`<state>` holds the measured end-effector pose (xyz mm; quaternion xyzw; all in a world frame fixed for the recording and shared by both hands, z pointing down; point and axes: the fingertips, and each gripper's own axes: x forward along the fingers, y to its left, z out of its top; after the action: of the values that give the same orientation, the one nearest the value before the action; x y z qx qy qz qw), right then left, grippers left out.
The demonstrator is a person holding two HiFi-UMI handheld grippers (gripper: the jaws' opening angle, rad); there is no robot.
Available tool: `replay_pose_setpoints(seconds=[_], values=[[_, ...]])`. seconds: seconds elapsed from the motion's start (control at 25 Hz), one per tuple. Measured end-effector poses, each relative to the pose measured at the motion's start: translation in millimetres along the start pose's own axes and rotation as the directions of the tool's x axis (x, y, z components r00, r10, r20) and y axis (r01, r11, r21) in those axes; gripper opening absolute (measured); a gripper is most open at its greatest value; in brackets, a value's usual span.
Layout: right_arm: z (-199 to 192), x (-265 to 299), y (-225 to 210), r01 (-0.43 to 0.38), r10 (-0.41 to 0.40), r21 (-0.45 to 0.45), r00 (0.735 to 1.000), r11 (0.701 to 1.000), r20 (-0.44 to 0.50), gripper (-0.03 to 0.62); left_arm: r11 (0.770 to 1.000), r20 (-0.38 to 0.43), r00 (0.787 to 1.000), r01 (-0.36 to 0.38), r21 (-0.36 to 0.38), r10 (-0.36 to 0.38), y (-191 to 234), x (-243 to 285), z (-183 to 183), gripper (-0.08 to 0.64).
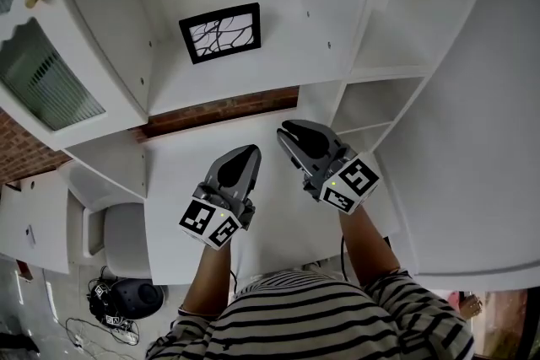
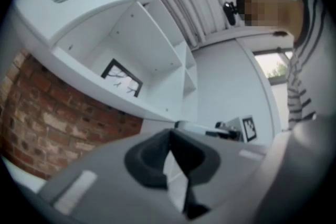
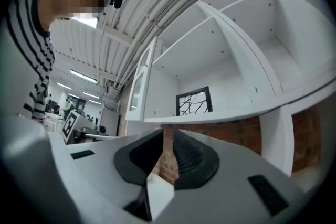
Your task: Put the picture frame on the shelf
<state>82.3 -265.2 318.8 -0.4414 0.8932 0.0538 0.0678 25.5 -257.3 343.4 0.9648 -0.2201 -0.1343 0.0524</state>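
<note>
Picture frame is standing on shelf, so we are holding left tongs closed, right tongs barely parted. Both empty.

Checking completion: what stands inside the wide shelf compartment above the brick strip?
Only the picture frame, standing upright on the shelf. What lies behind the frame is covered.

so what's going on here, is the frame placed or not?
A person holds a claw in each hand. The picture frame stands upright on the shelf, and neither claw touches it. Both hover low over the white table in front of the shelf. The left claw is shut and empty; the right claw shows a narrow gap with nothing in it. The placing looks done.
</note>
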Motion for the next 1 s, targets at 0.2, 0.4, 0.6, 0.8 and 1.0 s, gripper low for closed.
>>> replay_pose_setpoints(seconds=[0.2, 0.4, 0.6, 0.8, 1.0], values=[[-45, -29, 20, -0.094, 0.092, 0.158, 0.996, 0.983, 0.021, 0.057, 0.997, 0.018, 1.000, 0.010, -0.078, -0.008, -14, -6, -25, 0.009], [-81, -58, 31, -0.094, 0.109, 0.226, 0.993, 0.970, -0.052, 0.048, 0.996, -0.008, 1.000, -0.015, -0.090, 0.014, -28, -25, -54, 0.009], [-109, -90, 39, -0.109, 0.140, 0.320, 0.987, 0.941, -0.074, 0.041, 0.990, -0.018, 1.000, -0.005, -0.142, 0.003, -45, -36, -87, 0.009], [-133, -113, 54, -0.129, 0.180, 0.404, 0.979, 0.906, -0.091, 0.038, 0.984, -0.050, 0.999, 0.004, -0.180, -0.013, -64, -39, -116, 0.009], [-143, -122, 61, -0.141, 0.205, 0.391, 0.970, 0.909, -0.127, 0.010, 0.981, -0.073, 0.997, 0.022, -0.193, -0.037, -77, -38, -129, 0.009]])
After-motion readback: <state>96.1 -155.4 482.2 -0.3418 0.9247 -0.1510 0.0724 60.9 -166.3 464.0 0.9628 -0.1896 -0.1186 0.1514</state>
